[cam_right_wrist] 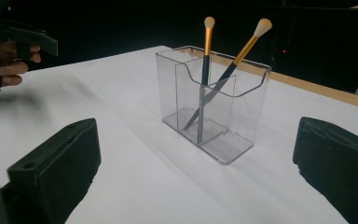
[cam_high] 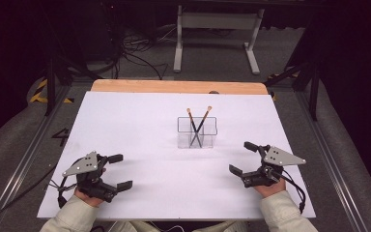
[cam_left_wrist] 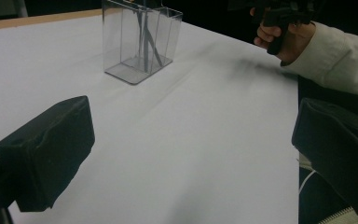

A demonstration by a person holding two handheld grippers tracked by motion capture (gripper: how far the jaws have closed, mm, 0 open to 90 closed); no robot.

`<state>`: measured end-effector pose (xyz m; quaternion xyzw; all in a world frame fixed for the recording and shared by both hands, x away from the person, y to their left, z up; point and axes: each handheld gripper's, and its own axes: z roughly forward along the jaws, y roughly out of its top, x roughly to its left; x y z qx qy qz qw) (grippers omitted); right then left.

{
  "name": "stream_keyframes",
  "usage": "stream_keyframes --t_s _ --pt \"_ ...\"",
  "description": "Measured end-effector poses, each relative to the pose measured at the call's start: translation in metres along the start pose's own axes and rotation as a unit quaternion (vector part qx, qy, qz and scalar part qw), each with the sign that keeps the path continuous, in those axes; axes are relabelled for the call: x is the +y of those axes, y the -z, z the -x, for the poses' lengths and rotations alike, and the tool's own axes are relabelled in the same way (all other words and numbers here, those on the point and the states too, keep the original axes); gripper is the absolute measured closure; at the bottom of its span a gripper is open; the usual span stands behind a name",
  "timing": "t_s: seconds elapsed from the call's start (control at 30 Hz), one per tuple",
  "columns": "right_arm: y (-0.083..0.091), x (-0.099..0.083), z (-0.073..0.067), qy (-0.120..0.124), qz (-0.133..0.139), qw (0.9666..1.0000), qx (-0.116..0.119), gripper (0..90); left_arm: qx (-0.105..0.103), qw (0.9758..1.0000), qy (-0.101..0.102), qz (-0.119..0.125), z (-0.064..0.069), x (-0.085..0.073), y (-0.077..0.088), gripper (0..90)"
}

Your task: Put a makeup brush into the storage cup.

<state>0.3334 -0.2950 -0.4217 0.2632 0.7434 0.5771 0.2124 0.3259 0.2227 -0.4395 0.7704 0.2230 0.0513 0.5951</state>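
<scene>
Looking down from the high view, I've got the clear organizer [cam_high: 197, 132] standing mid-counter, at about eleven o'clock from my right hand-held gripper [cam_high: 244, 158] and about two o'clock from my left hand-held gripper [cam_high: 120, 171]. The right one is the nearer of the two, I'd say, so the next reach looks like its job. Both hand-held grippers rest low over the white counter [cam_high: 140, 121], jaws spread wide, nothing between them. Two makeup brushes [cam_right_wrist: 208, 56] stand in the organizer, handles down, bristle heads up, crossing each other; one is close to upright, the other [cam_right_wrist: 242, 49] leans off toward one o'clock in the right gripper view. That long axis is what matters: a grab would have to come at the handle above the rim, jaws either side of it. From the left gripper view the organizer [cam_left_wrist: 140, 42] sits at eleven o'clock, well apart.
</scene>
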Motion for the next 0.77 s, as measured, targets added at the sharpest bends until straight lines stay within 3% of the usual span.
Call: stream_keyframes --t_s 0.27,0.37,0.73,0.77 --pt "-0.004 -0.012 0.001 -0.003 -0.011 0.9999 -0.012 0.6 0.000 1.0000 0.006 -0.008 -0.006 -0.005 -0.003 0.0" --pt "-0.005 -0.013 0.000 -0.002 -0.016 0.9998 -0.012 0.6 0.005 0.9997 0.018 -0.014 -0.009 -0.007 -0.003 0.0" --pt "-0.004 -0.013 0.000 -0.002 -0.011 0.9998 -0.017 0.6 0.007 0.9999 0.009 -0.009 -0.010 -0.007 -0.003 0.0" --pt "-0.004 -0.013 0.001 -0.002 -0.011 0.9998 -0.019 0.6 0.015 0.9998 0.009 -0.012 -0.009 -0.007 -0.003 0.0"
